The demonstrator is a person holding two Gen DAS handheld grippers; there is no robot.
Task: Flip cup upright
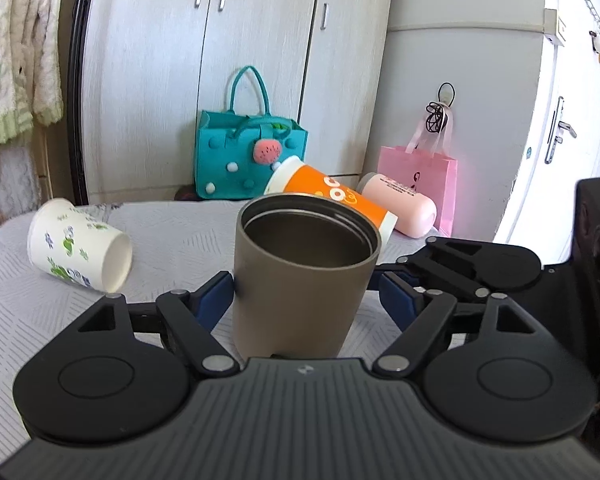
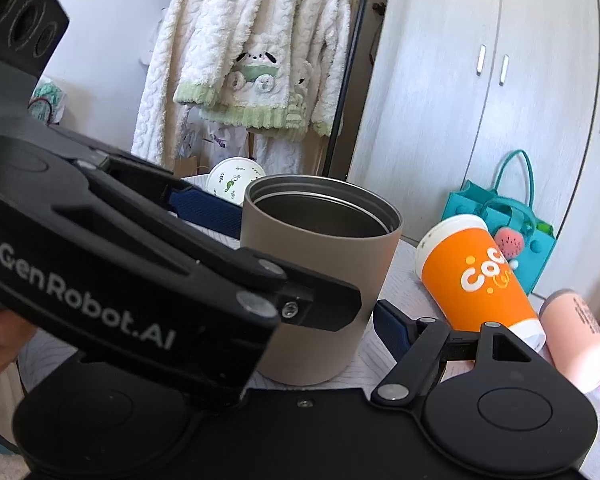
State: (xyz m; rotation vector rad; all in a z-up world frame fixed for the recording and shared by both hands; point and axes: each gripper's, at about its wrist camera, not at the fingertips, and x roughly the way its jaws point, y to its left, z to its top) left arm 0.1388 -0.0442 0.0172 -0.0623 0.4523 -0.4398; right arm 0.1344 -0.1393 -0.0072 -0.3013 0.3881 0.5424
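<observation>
A taupe metal cup stands upright on the table, mouth up; it also shows in the right wrist view. My left gripper is open with its blue pads either side of the cup, the left pad touching or nearly touching the wall, the right pad clear of it. My right gripper is open, also around the cup, its left finger hidden behind the left gripper's body.
On the grey patterned tablecloth lie a white printed paper cup, an orange paper cup and a pink bottle, all on their sides. A teal bag and pink bag stand behind.
</observation>
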